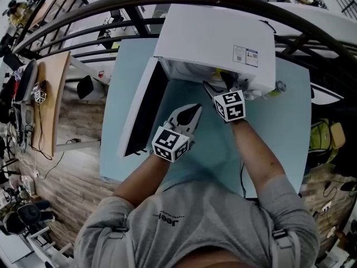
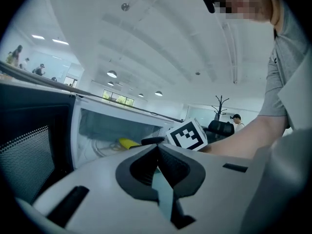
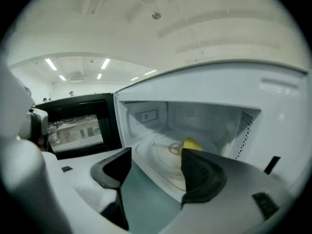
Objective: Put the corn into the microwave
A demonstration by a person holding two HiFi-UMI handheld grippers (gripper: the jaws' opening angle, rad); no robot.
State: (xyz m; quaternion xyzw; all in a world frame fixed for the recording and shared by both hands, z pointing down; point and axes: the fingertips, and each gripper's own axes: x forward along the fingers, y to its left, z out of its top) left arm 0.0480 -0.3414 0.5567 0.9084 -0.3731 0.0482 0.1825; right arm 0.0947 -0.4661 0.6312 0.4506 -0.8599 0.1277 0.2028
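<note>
step: placement looks done, corn (image 3: 192,144) lies inside the microwave (image 1: 223,38) on its turntable (image 3: 146,147) | right hand-held gripper (image 3: 156,165) at the microwave mouth, jaws spread, empty | left hand-held gripper (image 2: 157,152) in front of the microwave, jaws pressed together on nothing | next: likely back right clear of the microwave, swing its door (image 1: 146,109) shut

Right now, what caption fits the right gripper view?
Open right gripper faces the open microwave, corn lying on its turntable.
</note>
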